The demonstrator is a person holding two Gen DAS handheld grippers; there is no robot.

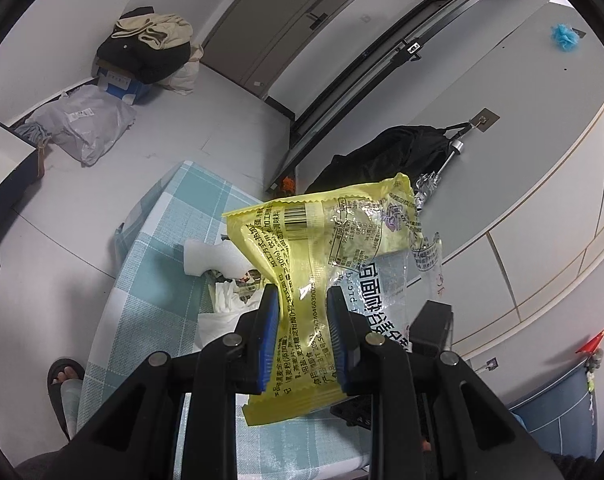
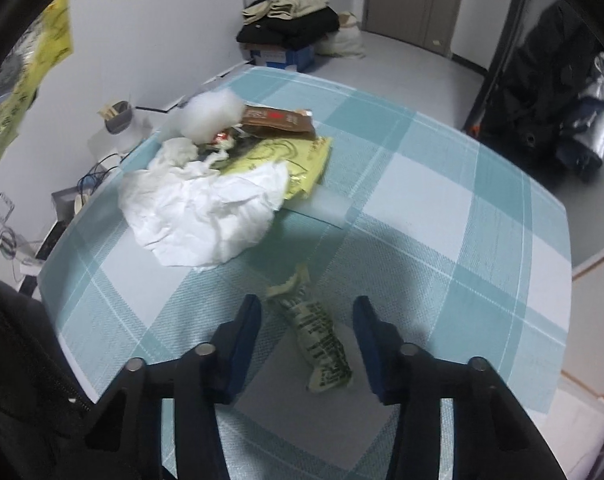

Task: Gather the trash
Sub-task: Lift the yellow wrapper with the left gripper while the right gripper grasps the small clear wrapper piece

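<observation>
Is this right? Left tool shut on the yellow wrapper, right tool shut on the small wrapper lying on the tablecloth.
Not quite. The right tool is open: in the right wrist view its fingers straddle the small wrapper on the tablecloth without touching it. The left tool is indeed shut on the yellow wrapper.

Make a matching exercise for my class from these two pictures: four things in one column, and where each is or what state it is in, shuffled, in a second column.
Things:
1. yellow wrapper
2. crumpled green-printed wrapper
3. white tissue
4. brown packet

Places or states:
A. lies on the checked tablecloth between the open fingers of the right gripper
B. at the far side of the trash pile, beside the white foam lump
C. clamped in the left gripper, held up off the table
D. spread out at the near side of the pile

Pairs: 1-C, 2-A, 3-D, 4-B
</observation>
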